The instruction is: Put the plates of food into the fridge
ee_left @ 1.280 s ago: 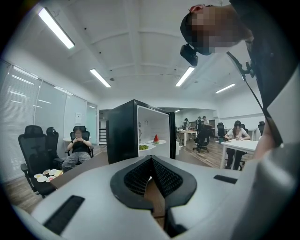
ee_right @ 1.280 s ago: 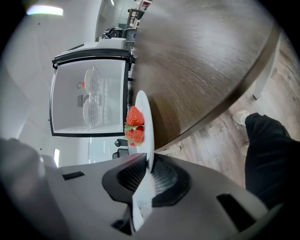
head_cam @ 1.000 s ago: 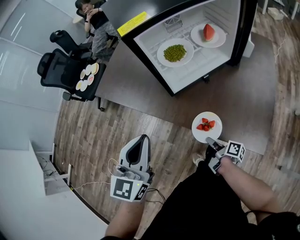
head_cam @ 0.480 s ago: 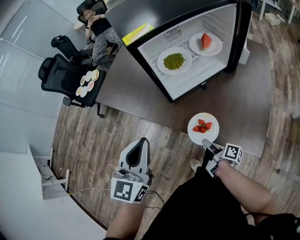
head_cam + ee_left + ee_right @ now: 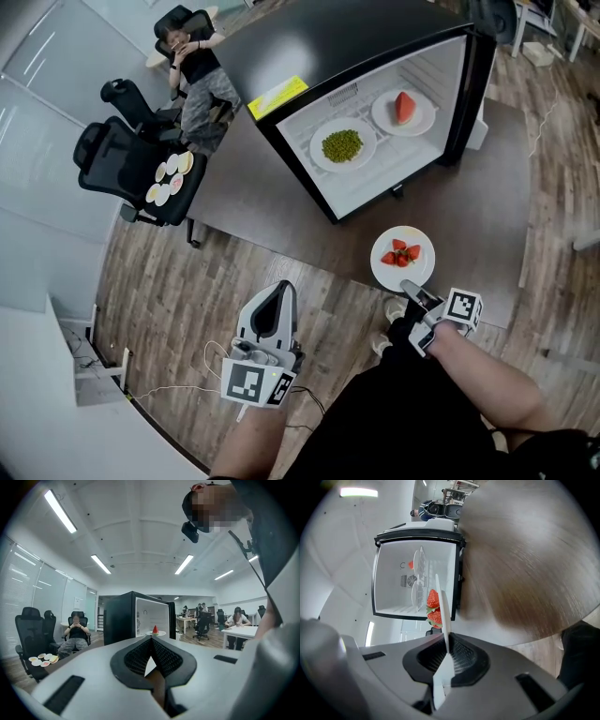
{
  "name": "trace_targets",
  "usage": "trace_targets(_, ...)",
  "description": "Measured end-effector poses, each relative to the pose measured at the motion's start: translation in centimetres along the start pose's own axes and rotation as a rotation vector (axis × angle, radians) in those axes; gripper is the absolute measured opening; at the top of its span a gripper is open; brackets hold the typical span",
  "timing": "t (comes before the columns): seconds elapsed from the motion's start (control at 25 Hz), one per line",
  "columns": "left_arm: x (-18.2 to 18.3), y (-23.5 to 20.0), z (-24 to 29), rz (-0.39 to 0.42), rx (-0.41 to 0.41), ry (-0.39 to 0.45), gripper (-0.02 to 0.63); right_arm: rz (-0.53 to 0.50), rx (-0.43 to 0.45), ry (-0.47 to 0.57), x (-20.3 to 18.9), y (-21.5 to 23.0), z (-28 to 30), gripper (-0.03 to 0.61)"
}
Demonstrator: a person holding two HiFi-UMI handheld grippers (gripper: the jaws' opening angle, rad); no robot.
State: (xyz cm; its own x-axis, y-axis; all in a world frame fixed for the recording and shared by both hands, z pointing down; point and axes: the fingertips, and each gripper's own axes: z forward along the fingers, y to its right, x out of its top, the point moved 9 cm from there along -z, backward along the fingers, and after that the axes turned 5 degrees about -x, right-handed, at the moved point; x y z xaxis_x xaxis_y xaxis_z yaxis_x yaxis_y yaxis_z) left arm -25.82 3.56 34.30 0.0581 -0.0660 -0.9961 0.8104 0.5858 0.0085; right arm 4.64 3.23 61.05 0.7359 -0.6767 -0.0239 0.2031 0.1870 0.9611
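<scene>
Strawberry plate [image 5: 386,272]: at 4 o'clock in the head view, carried in the air over the floor and short of the fridge [image 5: 309,37], which stands open at 1 o'clock.

Right gripper [image 5: 411,291] pinches the plate's near rim, jaws narrow on it. The plate runs edge-on up from the jaws in the right gripper view.

Left gripper [image 5: 280,292] at 6 o'clock, jaws together, nothing in them.

Done: peas plate [image 5: 317,148] and watermelon plate [image 5: 420,122] sit side by side on the fridge shelf.

Left: this third plate, probably. Small dishes [image 5: 167,169] rest on a chair [image 5: 112,155] at 10 o'clock; whether they count, can't tell.

Look: white, round, shallow, a few red strawberries [image 5: 401,253] grouped at centre, held about level.
</scene>
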Motion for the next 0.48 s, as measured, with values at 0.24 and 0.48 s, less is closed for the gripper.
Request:
trace_targets(0.24, 1.6, -0.2, 2.1, 0.006, 0.001, 0.035, 0.005, -0.009, 0.01, 0.002, 2.4, -2.2, 0.1, 0.018)
trace_targets(0.48, 2.3, -0.4, 3.3, 0.001, 0.016, 0.046, 0.005, -0.02, 0.017, -0.018, 4.2, -3.5, 1.0, 0.018)
